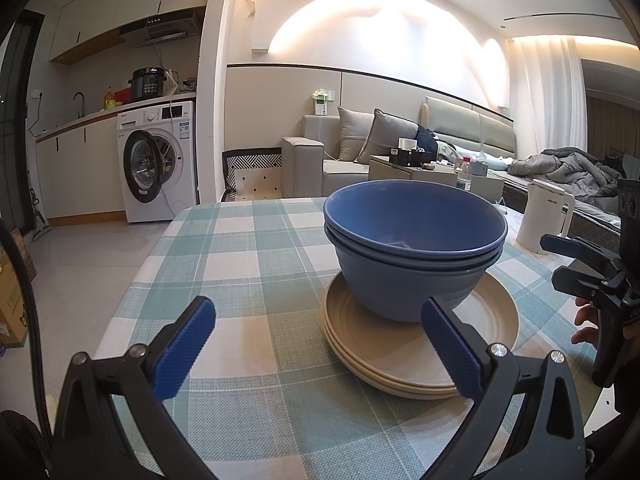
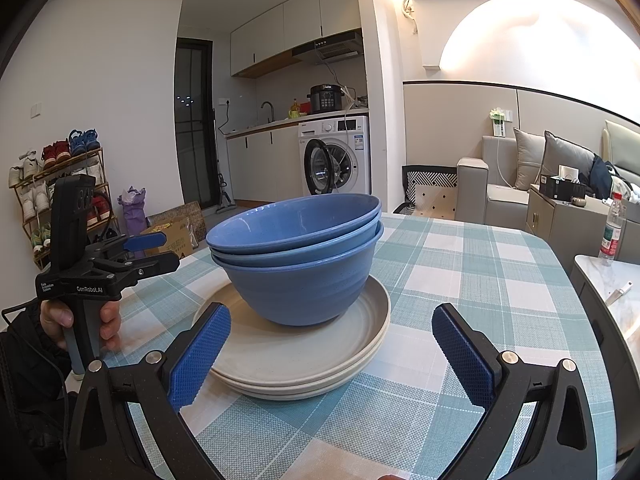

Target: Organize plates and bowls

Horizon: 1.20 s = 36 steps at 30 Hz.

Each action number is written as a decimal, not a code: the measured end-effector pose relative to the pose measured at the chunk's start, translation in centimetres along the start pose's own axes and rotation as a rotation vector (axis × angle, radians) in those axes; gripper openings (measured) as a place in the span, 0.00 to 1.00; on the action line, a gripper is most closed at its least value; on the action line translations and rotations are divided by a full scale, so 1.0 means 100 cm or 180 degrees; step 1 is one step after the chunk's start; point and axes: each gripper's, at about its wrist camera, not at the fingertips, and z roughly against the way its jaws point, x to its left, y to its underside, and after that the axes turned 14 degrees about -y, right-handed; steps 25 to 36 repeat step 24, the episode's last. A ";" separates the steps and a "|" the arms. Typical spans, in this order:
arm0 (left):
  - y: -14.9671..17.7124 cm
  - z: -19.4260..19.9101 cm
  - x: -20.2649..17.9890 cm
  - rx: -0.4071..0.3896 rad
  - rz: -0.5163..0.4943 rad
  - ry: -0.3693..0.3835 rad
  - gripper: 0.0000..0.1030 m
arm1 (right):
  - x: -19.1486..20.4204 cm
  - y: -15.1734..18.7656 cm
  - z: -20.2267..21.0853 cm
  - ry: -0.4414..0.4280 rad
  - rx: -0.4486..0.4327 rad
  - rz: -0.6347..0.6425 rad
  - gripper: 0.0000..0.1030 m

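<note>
A nested stack of blue bowls (image 1: 412, 264) (image 2: 300, 276) stands on a stack of beige plates (image 1: 404, 356) (image 2: 304, 360) on the checked tablecloth (image 1: 248, 264) (image 2: 460, 264). My left gripper (image 1: 318, 344) is open and empty, just short of the plates, its right finger over the plate rim. It also shows at the left of the right wrist view (image 2: 154, 252). My right gripper (image 2: 330, 350) is open and empty in front of the plates. It also shows at the right edge of the left wrist view (image 1: 560, 260).
A white kettle (image 1: 546, 216) stands at the table's far right. A water bottle (image 2: 612, 226) stands on a side table to the right. The table edge drops to the floor on the left (image 1: 132, 280). A sofa (image 1: 320, 164) lies beyond.
</note>
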 end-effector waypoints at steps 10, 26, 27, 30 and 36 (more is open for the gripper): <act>0.000 0.000 0.000 -0.0004 -0.0002 0.0002 1.00 | 0.000 0.000 0.000 -0.0002 0.0002 0.0003 1.00; -0.002 0.003 0.001 -0.0041 0.0004 -0.0041 1.00 | -0.001 0.000 -0.001 0.0001 0.0008 0.0005 1.00; -0.002 0.003 0.001 -0.0041 0.0004 -0.0041 1.00 | -0.001 0.000 -0.001 0.0001 0.0008 0.0005 1.00; -0.002 0.003 0.001 -0.0041 0.0004 -0.0041 1.00 | -0.001 0.000 -0.001 0.0001 0.0008 0.0005 1.00; -0.002 0.003 0.001 -0.0041 0.0004 -0.0041 1.00 | -0.001 0.000 -0.001 0.0001 0.0008 0.0005 1.00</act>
